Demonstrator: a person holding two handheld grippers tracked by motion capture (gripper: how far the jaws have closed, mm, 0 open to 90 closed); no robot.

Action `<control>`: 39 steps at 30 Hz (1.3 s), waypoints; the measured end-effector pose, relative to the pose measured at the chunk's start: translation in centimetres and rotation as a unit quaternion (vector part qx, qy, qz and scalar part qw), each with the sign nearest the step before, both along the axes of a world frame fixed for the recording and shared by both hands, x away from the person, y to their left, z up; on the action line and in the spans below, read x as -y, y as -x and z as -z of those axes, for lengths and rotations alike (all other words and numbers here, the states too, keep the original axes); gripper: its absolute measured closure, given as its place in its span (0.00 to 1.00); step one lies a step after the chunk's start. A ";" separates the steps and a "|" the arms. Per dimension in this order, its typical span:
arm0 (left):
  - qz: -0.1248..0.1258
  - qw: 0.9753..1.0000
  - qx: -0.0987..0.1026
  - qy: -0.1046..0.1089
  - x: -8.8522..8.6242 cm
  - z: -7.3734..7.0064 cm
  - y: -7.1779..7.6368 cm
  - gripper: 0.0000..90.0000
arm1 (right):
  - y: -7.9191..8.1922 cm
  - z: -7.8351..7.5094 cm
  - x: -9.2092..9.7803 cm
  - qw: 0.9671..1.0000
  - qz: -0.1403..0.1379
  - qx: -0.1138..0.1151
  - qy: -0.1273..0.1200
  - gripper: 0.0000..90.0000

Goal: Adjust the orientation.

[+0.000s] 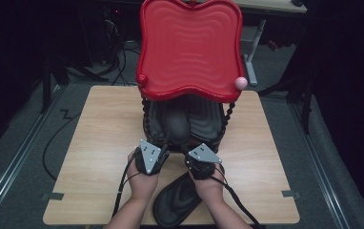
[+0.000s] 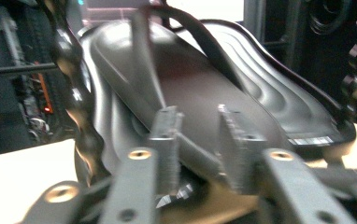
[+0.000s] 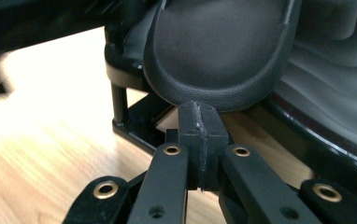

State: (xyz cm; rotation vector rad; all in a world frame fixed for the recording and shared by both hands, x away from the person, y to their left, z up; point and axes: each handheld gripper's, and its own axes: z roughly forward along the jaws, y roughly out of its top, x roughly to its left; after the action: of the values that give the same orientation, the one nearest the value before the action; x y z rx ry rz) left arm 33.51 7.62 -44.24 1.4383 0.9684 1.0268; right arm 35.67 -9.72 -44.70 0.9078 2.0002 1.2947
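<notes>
Dark workshop clutter rings a pale wooden counter (image 1: 99, 157), and on it stands a two-tier rack: a red scalloped tray (image 1: 189, 45) on top, carried by twisted black posts (image 1: 145, 114), with a black lower tray (image 1: 208, 124) beneath.

A black flip-flop (image 1: 175, 121) lies on that lower tray, its heel toward the person, and a second flip-flop (image 1: 177, 202) rests on the counter between the forearms. Judging by this layout, the step in hand is seating the first sandal on the lower shelf — or adjusting it there — with the second one yet to be dealt with.

In the left gripper view the left claw (image 2: 197, 140) stands open, its ribbed fingers (image 2: 167, 135) straddling the near end of the sandal without pressing it; the sole runs away from the claw between the jaws, its thong strap rising beyond. In the right gripper view the right claw (image 3: 200, 126) is closed, its pads pressed flat together with nothing between them, and its tip sits just under the rounded heel rim (image 3: 214, 100), touching or very nearly so.

The next move probably calls for one of two things: a gentle push of the heel to settle the sandal fully onto the tray, or a retreat of both claws toward the counter — where the right one, being nearest, would need to open before taking the second flip-flop. The overhanging red tray leaves little headroom, so any withdrawal should run low and straight back.
</notes>
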 end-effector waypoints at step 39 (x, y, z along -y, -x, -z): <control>0.001 1.000 -0.020 -0.019 2.0 2.2 -2.1 1.00 | -9.6 -6.0 -3.5 0.995 0.068 0.075 -0.003 0.95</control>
State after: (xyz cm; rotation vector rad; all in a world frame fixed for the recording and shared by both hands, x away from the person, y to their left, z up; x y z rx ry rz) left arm 35.60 5.58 -46.40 1.4955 0.9812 1.0225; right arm 45.26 -6.21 -38.71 0.9066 1.7884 1.2554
